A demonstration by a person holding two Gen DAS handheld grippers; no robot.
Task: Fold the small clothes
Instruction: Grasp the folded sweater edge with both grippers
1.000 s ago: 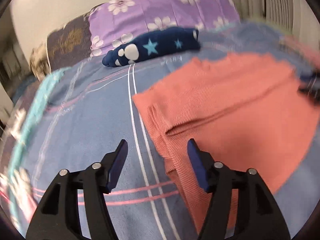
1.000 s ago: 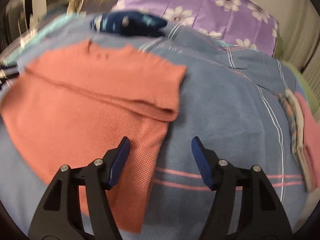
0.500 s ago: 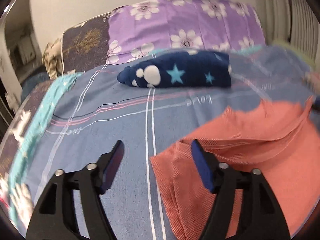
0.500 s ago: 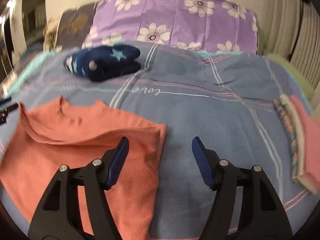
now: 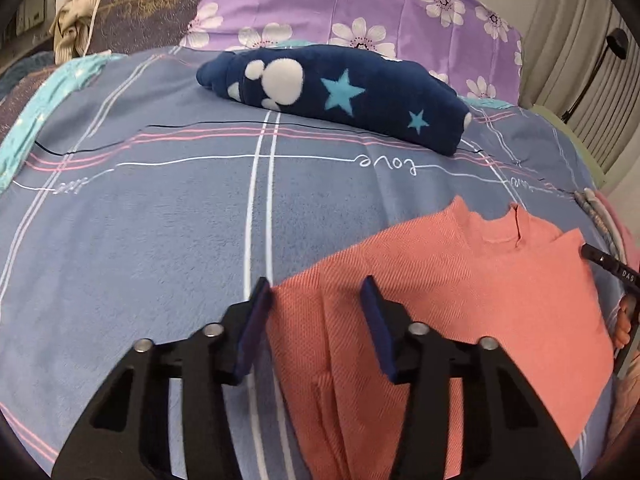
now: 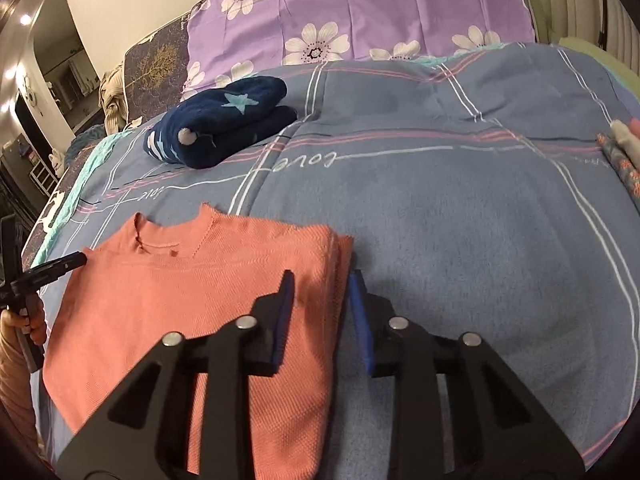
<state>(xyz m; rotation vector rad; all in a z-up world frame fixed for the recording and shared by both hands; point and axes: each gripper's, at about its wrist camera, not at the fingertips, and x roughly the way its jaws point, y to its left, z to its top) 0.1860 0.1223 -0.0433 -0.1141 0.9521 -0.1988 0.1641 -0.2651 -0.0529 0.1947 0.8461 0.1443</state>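
Coral knit top (image 6: 192,304), sides folded in, lies lower frame; left gripper (image 5: 316,312) and right gripper (image 6: 320,300), jaws just narrowing, straddle its edges ungripped. Next, likely: pinch, fold lengthwise.

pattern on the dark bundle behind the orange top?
Navy fleece bundle with light blue stars and white paw prints; clearest in the left wrist view.

Left gripper (image 5: 316,300) tipped down at the left edge of the shirt (image 5: 460,292), jaws just closing with cloth between them, right gripper (image 6: 320,296) tipped down at the shirt's right edge, jaws just closing, edge between them
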